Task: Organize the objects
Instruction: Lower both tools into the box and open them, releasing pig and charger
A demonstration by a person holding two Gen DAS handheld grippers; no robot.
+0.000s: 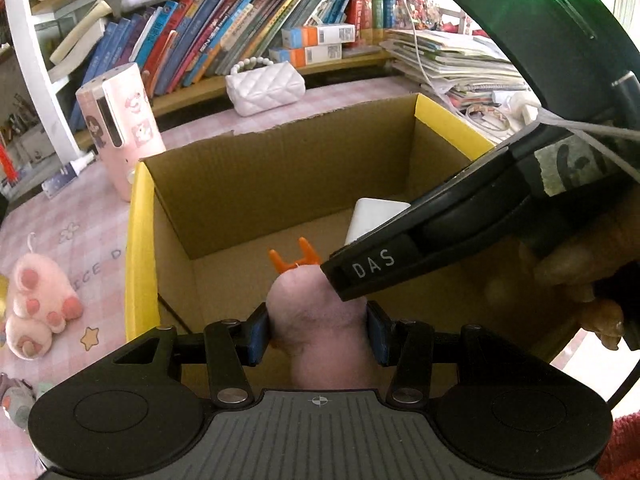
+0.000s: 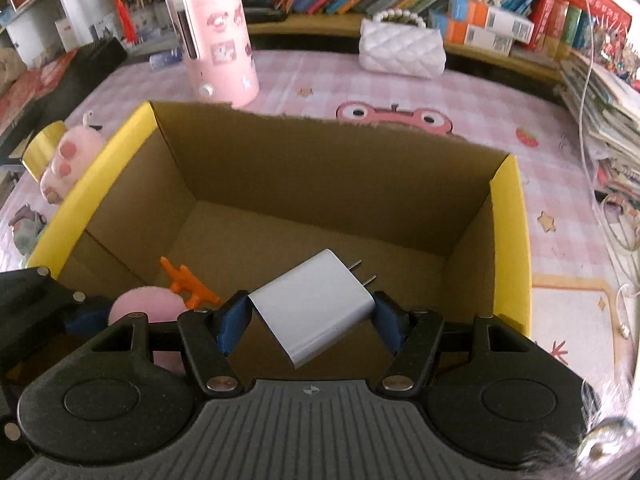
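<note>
An open cardboard box (image 1: 280,176) (image 2: 320,184) with yellow side rims stands on the pink checked tablecloth. My left gripper (image 1: 318,330) is shut on a pink plush toy (image 1: 320,320) with orange plastic feet (image 1: 296,260), held over the box's near end. My right gripper (image 2: 308,314) is shut on a white wall charger (image 2: 316,304), its two prongs pointing into the box. In the right wrist view the pink plush toy (image 2: 146,304) and its orange feet (image 2: 188,282) show at lower left. In the left wrist view the right gripper's black body crosses from the right, half hiding the white charger (image 1: 372,216).
A pink cylindrical device (image 1: 120,128) (image 2: 220,40) and a white quilted purse (image 1: 264,88) (image 2: 402,48) stand behind the box. A pink paw plush (image 1: 36,300) (image 2: 68,160) lies to its left. Bookshelves and a stack of papers (image 1: 452,60) line the back and right.
</note>
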